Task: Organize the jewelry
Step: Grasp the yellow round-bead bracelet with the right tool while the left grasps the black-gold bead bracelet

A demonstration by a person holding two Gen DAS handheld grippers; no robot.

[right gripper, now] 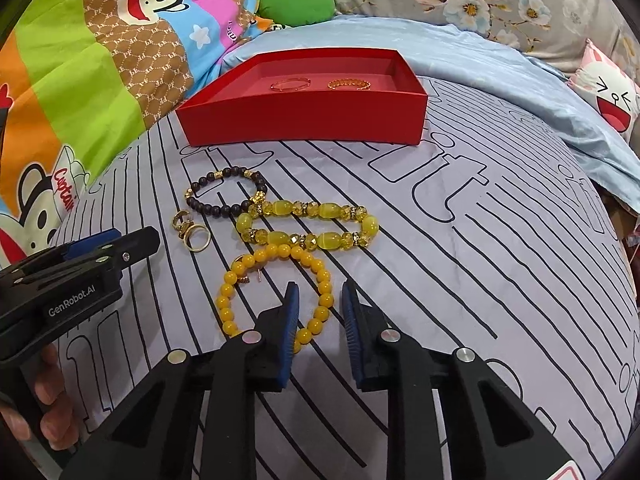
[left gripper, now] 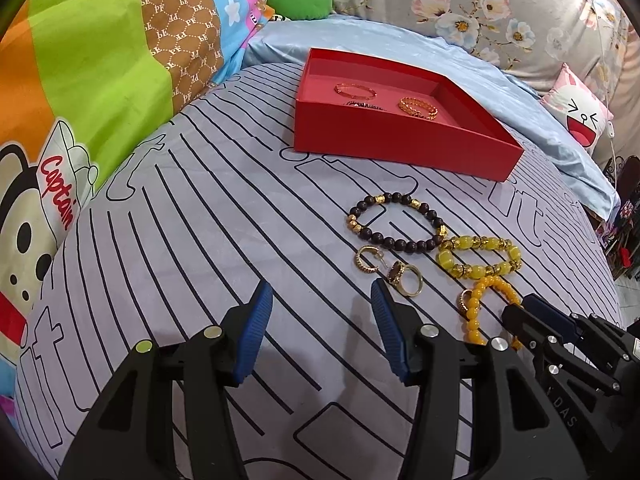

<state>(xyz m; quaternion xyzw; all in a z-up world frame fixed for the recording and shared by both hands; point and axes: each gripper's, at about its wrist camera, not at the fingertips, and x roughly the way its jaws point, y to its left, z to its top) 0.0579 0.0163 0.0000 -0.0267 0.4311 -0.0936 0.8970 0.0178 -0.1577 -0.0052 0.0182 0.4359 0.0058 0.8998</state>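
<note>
1. Right gripper (right gripper: 318,296): jaws narrow, straddling the near side of the orange bead bracelet (right gripper: 240,276); whether the pads press the beads yet, cannot tell.
2. Left gripper (left gripper: 322,292): jaws about half apart, nothing between them, above bare sheet just beside the gold rings (left gripper: 404,278).
3. Landmark, the red box (right gripper: 304,120): two gold bangles already lie inside; orange bracelet well in front of it, with the yellow glass bracelet (right gripper: 308,224) and dark bead bracelet (right gripper: 228,194) between.
4. Step, judged: picking up the orange bracelet.
5. Next calls for a firm pinch on the strand, a lift clear of the neighbouring yellow beads, then carry to the box.
</note>
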